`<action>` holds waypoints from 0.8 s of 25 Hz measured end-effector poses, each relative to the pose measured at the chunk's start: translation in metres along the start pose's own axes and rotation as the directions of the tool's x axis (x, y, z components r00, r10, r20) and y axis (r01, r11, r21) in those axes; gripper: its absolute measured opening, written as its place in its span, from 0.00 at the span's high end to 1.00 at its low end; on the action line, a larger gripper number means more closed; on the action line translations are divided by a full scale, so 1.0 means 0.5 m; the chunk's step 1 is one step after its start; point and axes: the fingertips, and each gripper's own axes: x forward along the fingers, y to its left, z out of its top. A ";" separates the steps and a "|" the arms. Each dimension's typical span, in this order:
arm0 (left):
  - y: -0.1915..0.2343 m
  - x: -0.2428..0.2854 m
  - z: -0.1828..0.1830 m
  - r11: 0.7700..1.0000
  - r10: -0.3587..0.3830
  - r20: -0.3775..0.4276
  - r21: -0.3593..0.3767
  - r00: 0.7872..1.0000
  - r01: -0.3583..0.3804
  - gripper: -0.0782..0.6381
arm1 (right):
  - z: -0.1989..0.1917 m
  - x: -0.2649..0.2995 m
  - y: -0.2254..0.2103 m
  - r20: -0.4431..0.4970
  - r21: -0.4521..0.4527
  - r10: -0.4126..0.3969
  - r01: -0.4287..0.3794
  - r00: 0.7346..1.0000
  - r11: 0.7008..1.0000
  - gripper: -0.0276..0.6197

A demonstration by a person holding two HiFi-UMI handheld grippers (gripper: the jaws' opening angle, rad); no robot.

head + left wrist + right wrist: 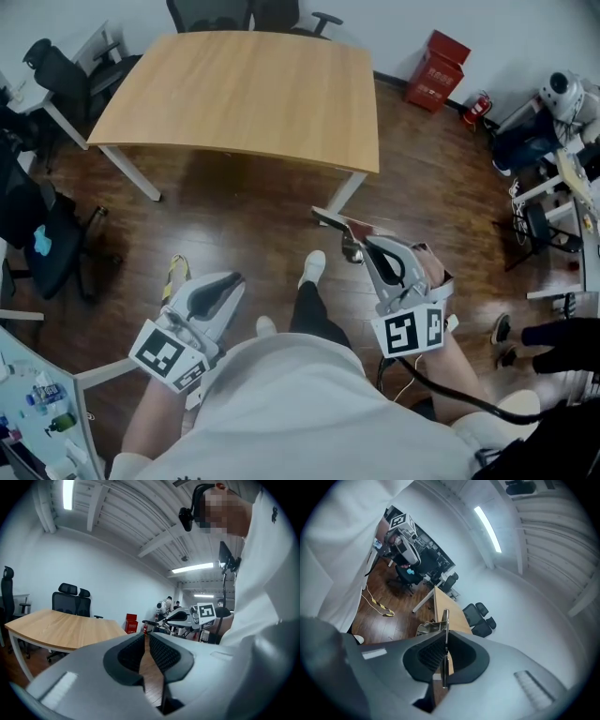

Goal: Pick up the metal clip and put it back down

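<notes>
Holds the metal clip (446, 620) by a thin, smooth strip only, so risks a pivot or a slide between the pads on any quick swing. Risks a knock loose, too, if bumped against the near edge of the tabletop (234, 84) on the way in. Hangs short of that near edge, close to the tabletop's right front leg and above the wooden floor (234, 216). Would therefore fall to the floor if let go here. Needs bringing forward over the tabletop and lowering close to it before release. Could otherwise clatter, bounce or skid off the tabletop's edge.

Sits edge-on in the right gripper (445, 648), jaws pressed tight on the thin plate from both sides. Runs down the middle of the pads and sticks out well past the tips, pointing toward the tabletop. Shows more bent metal just beyond the tips, shape hard to make out.

Keeps the left gripper (146, 639) farther back from the tabletop, low by the person's left knee. Jaws there drawn together at the tips, pinching nothing, only floor showing behind them.
</notes>
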 end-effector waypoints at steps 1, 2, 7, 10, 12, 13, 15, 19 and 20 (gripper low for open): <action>-0.004 0.001 0.003 1.000 -0.008 0.006 0.003 1.000 0.008 0.85 | 0.005 -0.008 0.001 0.002 0.003 -0.007 0.007 1.000 1.000 0.95; -0.006 0.003 0.008 1.000 -0.013 0.016 0.004 1.000 0.013 0.85 | 0.008 -0.015 0.000 0.004 0.006 -0.014 0.014 1.000 1.000 0.95; -0.012 0.015 0.027 1.000 -0.026 0.044 0.012 0.999 0.026 0.84 | -0.003 -0.019 -0.014 -0.003 0.011 -0.038 0.038 0.999 0.999 0.95; -0.007 0.021 0.028 1.000 -0.023 0.042 -0.003 0.999 0.024 0.82 | -0.025 0.005 -0.027 -0.012 0.006 -0.035 0.035 0.999 0.999 0.95; 0.001 0.027 0.029 0.999 -0.021 0.048 -0.031 0.999 0.022 0.81 | -0.046 0.035 -0.040 -0.017 0.001 -0.029 0.029 0.999 1.000 0.95; 0.007 0.030 0.029 0.999 -0.016 0.048 -0.038 0.999 0.018 0.81 | -0.059 0.054 -0.047 -0.020 -0.003 -0.026 0.026 0.999 1.000 0.95; 0.022 0.038 0.028 0.999 0.000 0.039 -0.038 0.999 0.001 0.80 | -0.091 0.101 -0.063 -0.026 -0.016 -0.024 0.024 0.999 1.000 0.95; 0.065 0.069 0.034 0.998 0.048 0.025 -0.050 0.999 -0.046 0.77 | -0.183 0.213 -0.107 -0.044 -0.031 -0.026 0.024 0.999 0.999 0.95; 0.077 0.080 0.035 0.997 0.060 0.022 -0.057 0.998 -0.059 0.77 | -0.207 0.243 -0.118 -0.052 -0.036 -0.023 0.021 0.998 0.999 0.95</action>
